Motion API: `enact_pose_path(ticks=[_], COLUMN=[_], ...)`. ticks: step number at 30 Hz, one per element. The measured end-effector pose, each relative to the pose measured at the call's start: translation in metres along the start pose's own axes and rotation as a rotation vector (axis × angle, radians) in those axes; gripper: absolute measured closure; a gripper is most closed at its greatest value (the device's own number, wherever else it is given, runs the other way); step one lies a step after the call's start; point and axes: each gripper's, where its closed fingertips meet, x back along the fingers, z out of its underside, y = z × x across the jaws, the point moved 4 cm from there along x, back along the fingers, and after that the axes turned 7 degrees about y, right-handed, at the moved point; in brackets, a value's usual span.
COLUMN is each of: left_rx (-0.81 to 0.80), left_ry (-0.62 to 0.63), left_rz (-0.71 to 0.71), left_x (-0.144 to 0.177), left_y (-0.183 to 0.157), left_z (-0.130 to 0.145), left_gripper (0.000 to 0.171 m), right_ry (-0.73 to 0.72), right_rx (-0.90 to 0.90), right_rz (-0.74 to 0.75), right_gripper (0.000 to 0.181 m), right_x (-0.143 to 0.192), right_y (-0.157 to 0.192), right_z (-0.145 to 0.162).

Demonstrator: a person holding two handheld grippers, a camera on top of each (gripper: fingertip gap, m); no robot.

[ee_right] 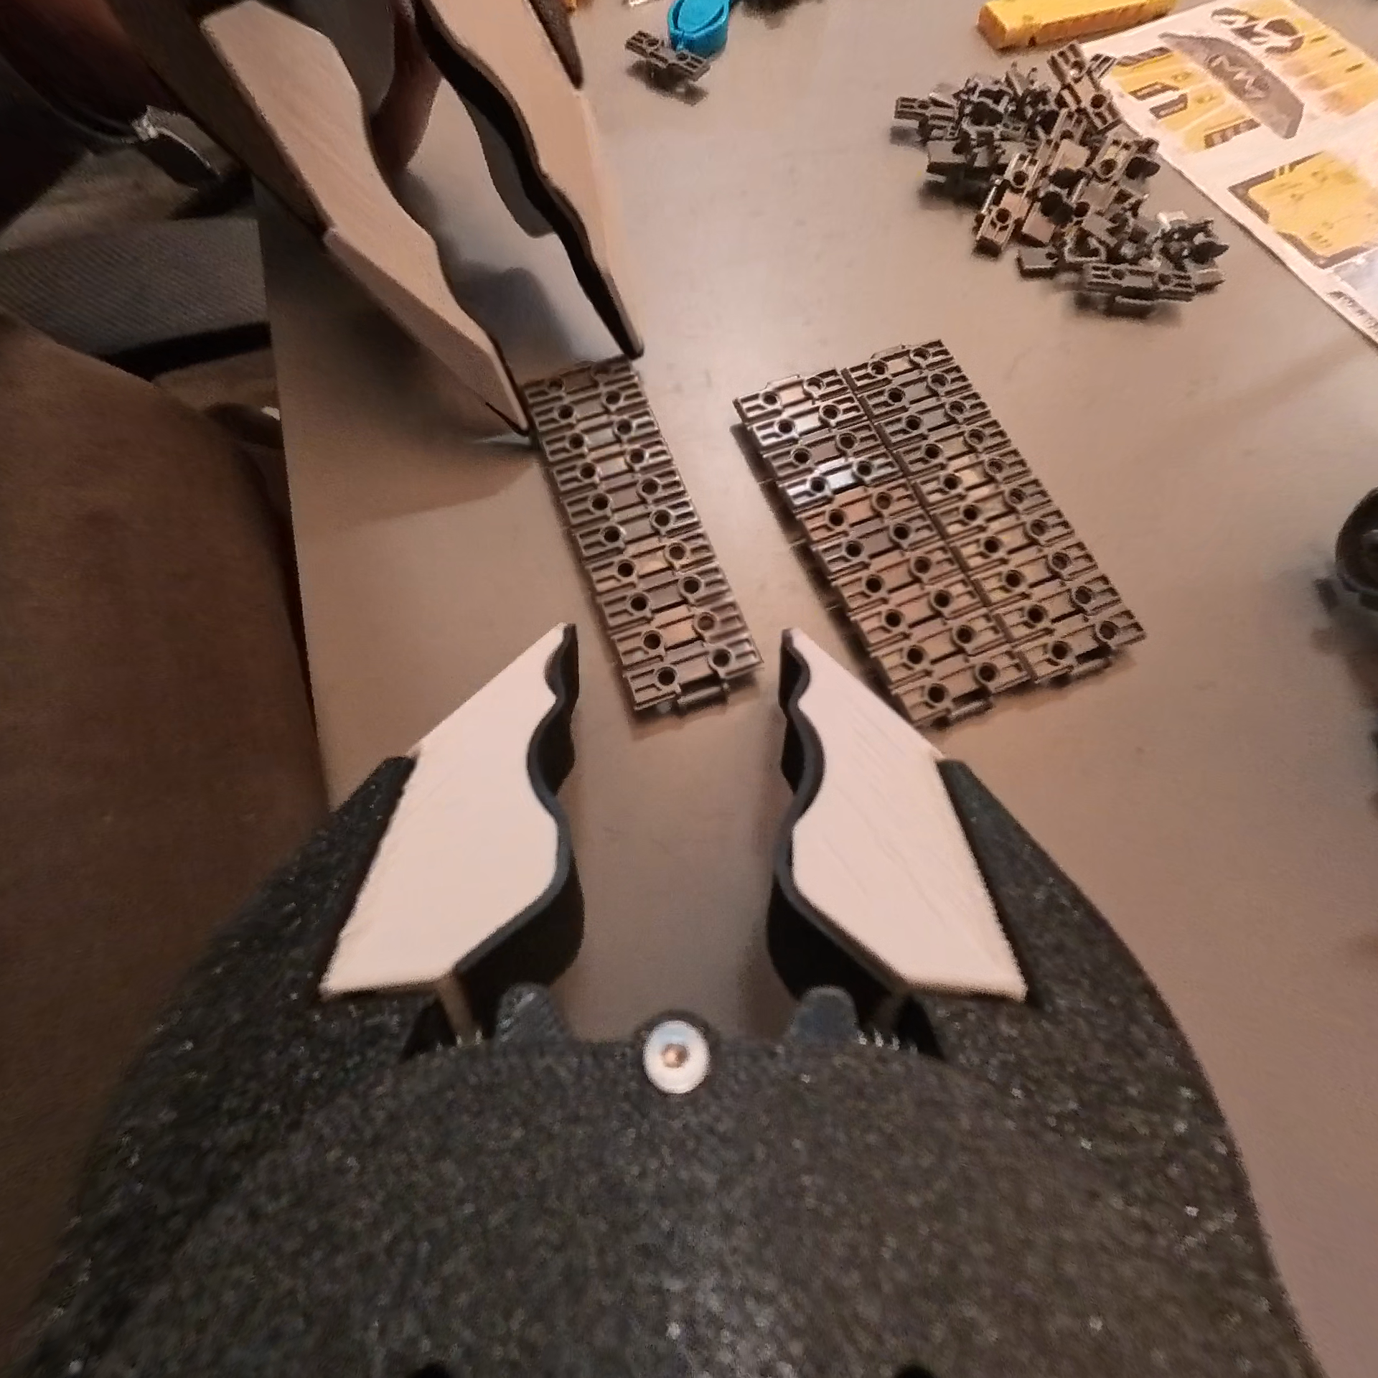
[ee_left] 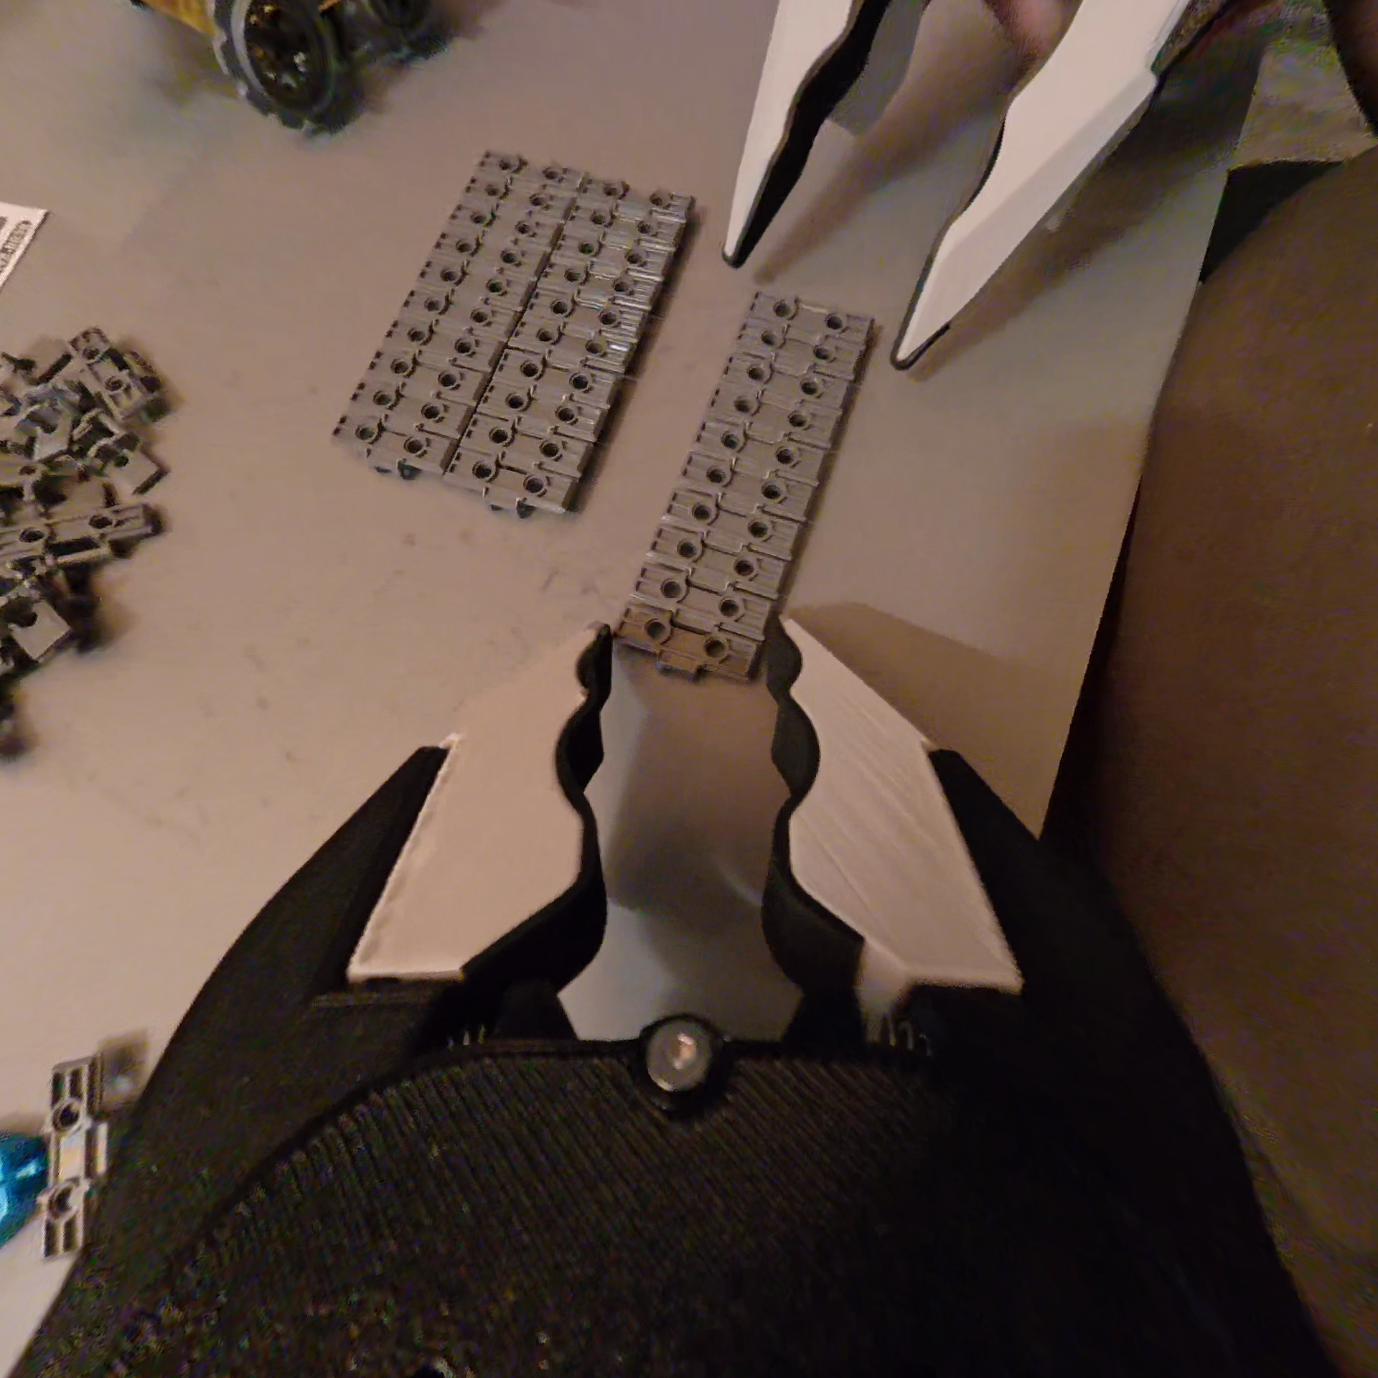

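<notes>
Fingers of the left tool [ee_left: 690, 634] stand spread, their tips bracketing the near end of a single grey track strip [ee_left: 749, 485] that lies flat on the surface [ee_left: 298, 634]; whether they touch it cannot be told. The right tool [ee_right: 678, 649] is spread too, empty, at the strip's opposite end. Just beside the strip lie two more strips side by side, a wider track panel [ee_left: 514, 335]. Well apart sits a pile of loose links [ee_left: 67, 477], unjoined. A printed sheet [ee_right: 1268, 149] lies past the pile.

Grey table [ee_right: 746, 246], single track strip [ee_right: 645, 537], doubled track strips [ee_right: 939, 537], loose link pile [ee_right: 1044, 179], instruction sheet [ee_right: 1268, 149]
</notes>
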Motion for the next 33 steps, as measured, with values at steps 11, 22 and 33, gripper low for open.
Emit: enact_pose_path(ticks=[11,22,33], left_rx=[0.015,0.027,0.041], left_ry=[0.026,0.029,0.03], left_rz=[-0.056,-0.058,-0.043], left_x=[-0.023,-0.024,-0.025], left_y=[0.004,0.005,0.006], left_z=[-0.022,-0.023,-0.022], left_gripper=[0.132,0.136,0.135], right_ry=[0.036,0.049,0.038], right_rx=[-0.026,-0.029,-0.046], right_rz=[0.168,0.202,0.167], right_gripper=[0.142,0.136,0.145], right_x=[0.01,0.009,0.018], right_y=[-0.018,-0.021,-0.02], right_z=[0.015,0.015,0.023])
